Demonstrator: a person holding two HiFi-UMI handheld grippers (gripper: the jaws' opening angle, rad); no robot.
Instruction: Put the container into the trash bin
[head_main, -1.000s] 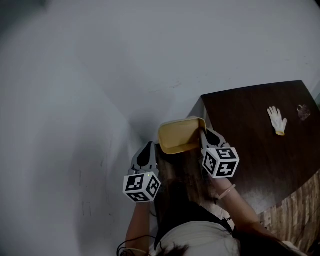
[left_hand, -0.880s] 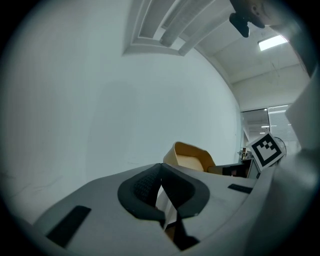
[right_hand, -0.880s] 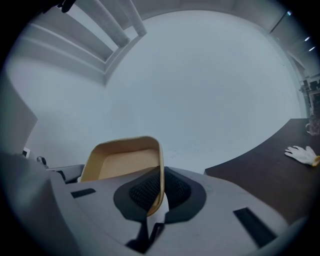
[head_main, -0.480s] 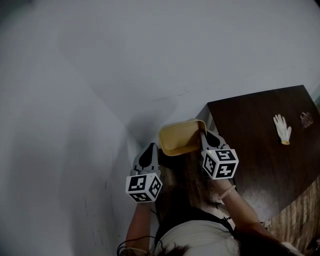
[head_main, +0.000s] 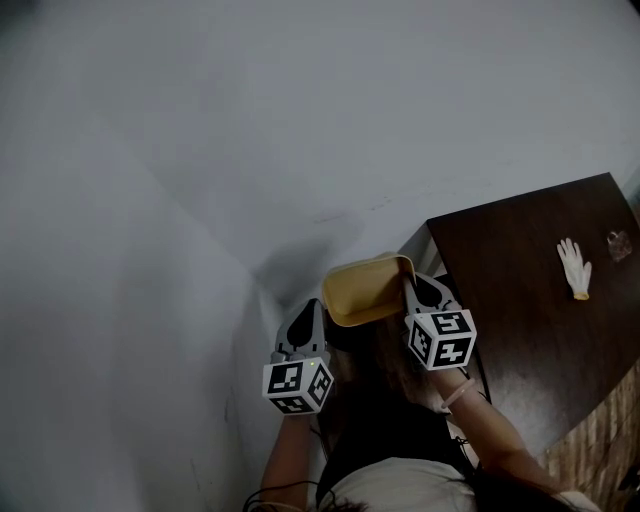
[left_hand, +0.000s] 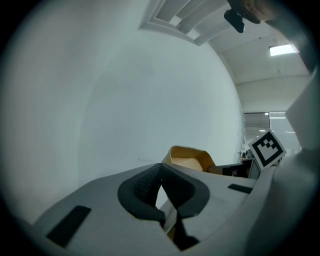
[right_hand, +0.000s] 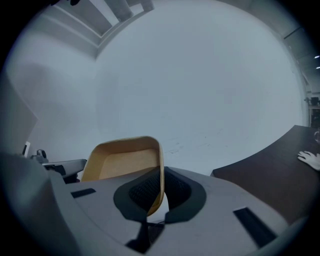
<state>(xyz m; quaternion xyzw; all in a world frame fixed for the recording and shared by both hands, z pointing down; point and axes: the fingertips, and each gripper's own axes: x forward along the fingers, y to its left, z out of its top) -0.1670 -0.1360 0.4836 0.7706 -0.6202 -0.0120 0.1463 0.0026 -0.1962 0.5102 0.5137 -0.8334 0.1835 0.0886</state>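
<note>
A tan, shallow container (head_main: 365, 290) hangs in the air in front of the person, tilted. My right gripper (head_main: 411, 288) is shut on its right rim; in the right gripper view that rim (right_hand: 159, 172) runs between the two dark pads of the right gripper (right_hand: 161, 186). My left gripper (head_main: 303, 320) is just left of the container, shut and empty, not touching it. From the left gripper (left_hand: 161, 172) the container (left_hand: 187, 159) shows ahead and to the right. No trash bin is in any view.
A pale wall (head_main: 300, 120) fills the space ahead and to the left. A dark wooden table (head_main: 530, 300) stands on the right, with a white glove (head_main: 574, 267) and a small clear object (head_main: 618, 243) on it. The table's corner is close to the right gripper.
Both grippers and the container have moved on together, away from the table and a little lower. The right gripper's hold on the rim is the same.
</note>
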